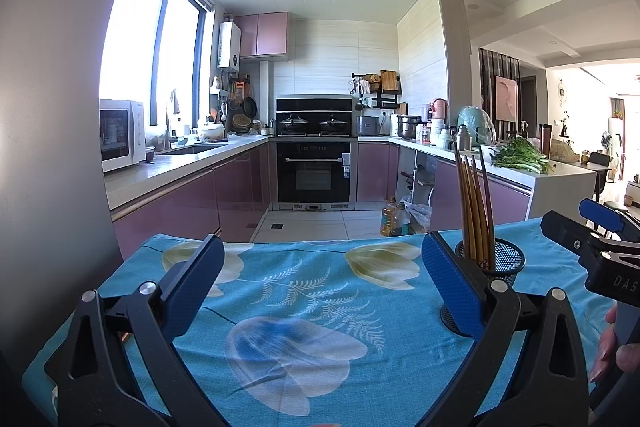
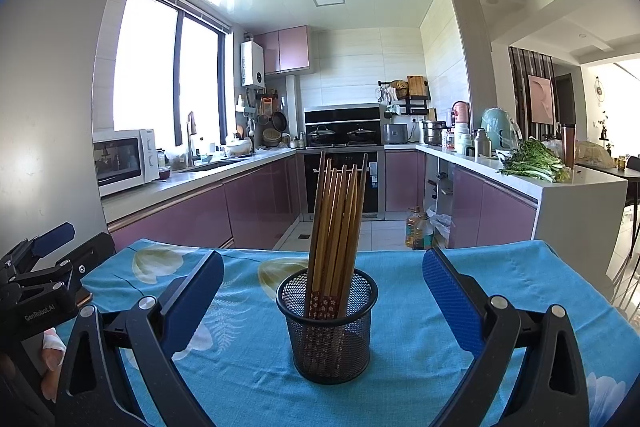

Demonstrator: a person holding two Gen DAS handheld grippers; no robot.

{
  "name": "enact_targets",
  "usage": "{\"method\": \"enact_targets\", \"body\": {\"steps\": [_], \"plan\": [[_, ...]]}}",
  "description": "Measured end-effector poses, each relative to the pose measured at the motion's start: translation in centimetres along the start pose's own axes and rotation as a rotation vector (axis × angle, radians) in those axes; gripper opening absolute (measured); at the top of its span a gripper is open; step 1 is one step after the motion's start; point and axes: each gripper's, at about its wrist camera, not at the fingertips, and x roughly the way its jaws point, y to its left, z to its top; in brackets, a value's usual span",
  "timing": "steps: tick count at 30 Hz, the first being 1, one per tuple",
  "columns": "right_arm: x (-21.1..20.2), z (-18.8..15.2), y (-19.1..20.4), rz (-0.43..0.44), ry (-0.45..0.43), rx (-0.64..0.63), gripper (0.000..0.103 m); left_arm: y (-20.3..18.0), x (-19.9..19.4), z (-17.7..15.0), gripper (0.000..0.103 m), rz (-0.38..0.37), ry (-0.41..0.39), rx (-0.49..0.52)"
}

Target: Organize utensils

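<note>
In the left wrist view, the left hand-held gripper (image 1: 322, 283) has one blue finger covering the near side of the black mesh holder (image 1: 506, 261), and the lower ends of the chopsticks (image 1: 474, 203) vanish inside it. The right hand-held gripper (image 1: 600, 227) is cut off by the right edge, its finger spread unreadable there. The desk (image 1: 320, 307) runs out of frame below. In the right wrist view, small items on the far kitchen counter (image 2: 248, 159) are too small to identify.
</note>
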Motion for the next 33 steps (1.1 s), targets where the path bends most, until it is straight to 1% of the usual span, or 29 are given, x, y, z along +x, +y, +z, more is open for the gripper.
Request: {"method": "enact_targets", "body": {"steps": [16,24,27,30,32,33], "plan": [[0.1,-0.1,0.3,0.000,-0.002,0.002,0.096,-0.4,0.0,0.0,0.097,0.002,0.000,0.002],[0.1,-0.1,0.2,-0.001,0.000,0.000,0.096,-0.7,-0.2,-0.1,0.097,0.014,-0.026,0.008],[0.2,-0.2,0.0,-0.010,0.004,-0.006,0.096,-0.6,0.1,-0.3,0.097,0.008,-0.003,0.014],[0.7,-0.4,-1.4,-0.046,0.031,-0.004,0.096,-0.2,1.3,-0.8,0.097,0.017,0.054,0.016],[1.6,-0.6,-3.4,-0.077,0.078,0.015,0.096,0.4,2.3,-1.1,0.097,0.022,0.098,0.014],[2.3,-0.8,-4.7,-0.099,0.118,0.028,0.096,0.8,3.0,-1.3,0.097,0.024,0.125,0.014]]}}
